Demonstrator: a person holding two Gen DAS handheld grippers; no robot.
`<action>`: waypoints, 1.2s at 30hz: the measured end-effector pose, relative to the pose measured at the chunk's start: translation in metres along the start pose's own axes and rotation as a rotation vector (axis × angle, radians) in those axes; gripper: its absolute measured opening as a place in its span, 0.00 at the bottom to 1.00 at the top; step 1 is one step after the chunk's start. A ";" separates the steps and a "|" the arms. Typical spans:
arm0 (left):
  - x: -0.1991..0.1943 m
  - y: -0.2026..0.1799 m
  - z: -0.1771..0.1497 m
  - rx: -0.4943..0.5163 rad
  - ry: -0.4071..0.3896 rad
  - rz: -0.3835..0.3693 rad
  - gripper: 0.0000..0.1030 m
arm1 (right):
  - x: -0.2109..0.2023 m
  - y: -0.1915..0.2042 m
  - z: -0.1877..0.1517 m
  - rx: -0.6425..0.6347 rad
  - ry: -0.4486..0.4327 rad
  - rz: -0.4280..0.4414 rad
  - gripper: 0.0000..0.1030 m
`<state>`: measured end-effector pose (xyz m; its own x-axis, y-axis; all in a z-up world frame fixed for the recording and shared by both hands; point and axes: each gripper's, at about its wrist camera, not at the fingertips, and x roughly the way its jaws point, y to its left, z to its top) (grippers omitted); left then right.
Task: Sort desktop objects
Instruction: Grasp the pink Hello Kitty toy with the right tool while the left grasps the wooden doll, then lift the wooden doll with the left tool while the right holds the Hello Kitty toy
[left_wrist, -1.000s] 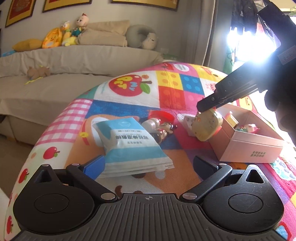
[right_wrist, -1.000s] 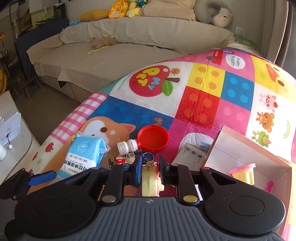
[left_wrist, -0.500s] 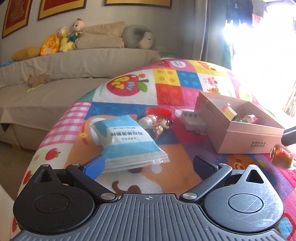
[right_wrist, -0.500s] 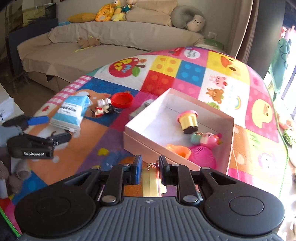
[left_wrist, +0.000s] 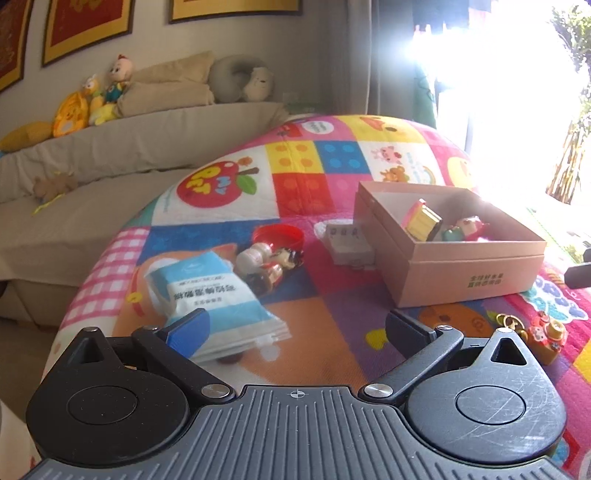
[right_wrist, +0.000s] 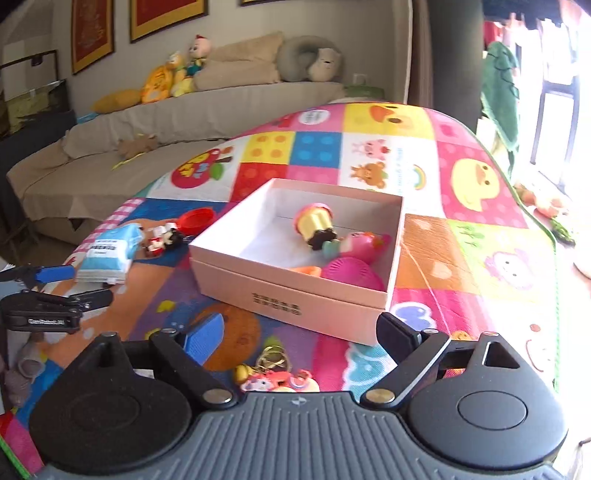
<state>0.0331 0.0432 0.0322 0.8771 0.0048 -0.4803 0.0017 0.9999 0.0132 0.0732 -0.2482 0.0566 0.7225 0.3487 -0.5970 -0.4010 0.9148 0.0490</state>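
Carried from the toy cluster, the keychain toy (right_wrist: 279, 380) now lies at bottom centre between the right gripper's (right_wrist: 299, 332) newly spread jaws, outside the pink box (right_wrist: 295, 295); the spread, empty left gripper (left_wrist: 295, 325) might snag its ring.

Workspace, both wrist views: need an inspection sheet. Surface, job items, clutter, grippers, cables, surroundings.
Surface: colourful cartoon play mat, wrinkle-free where seen.
Job's things: open pink box holding several toys; keychain charm on the mat outside the box, near its front wall.
Clutter: blue wipes pack, small bottle and figurines, red lid, grey-white block.
Grippers: right gripper open, jaws just opened, charm lies below them; left gripper open, empty, over the pack's near edge.
Cables: nothing seen.
Surroundings: covered sofa with plush toys, bright window.
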 end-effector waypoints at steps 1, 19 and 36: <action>0.004 -0.003 0.007 0.011 -0.009 -0.003 1.00 | 0.004 -0.005 -0.006 0.023 0.000 -0.009 0.97; 0.132 0.007 0.038 0.122 0.225 0.085 0.71 | 0.035 -0.008 -0.050 0.109 0.049 0.033 1.00; 0.020 -0.029 -0.008 0.092 0.258 -0.241 0.37 | 0.038 -0.007 -0.051 0.118 0.062 0.037 1.00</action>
<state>0.0464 0.0142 0.0151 0.6963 -0.2163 -0.6843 0.2472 0.9674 -0.0543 0.0743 -0.2520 -0.0072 0.6706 0.3727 -0.6414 -0.3553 0.9204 0.1634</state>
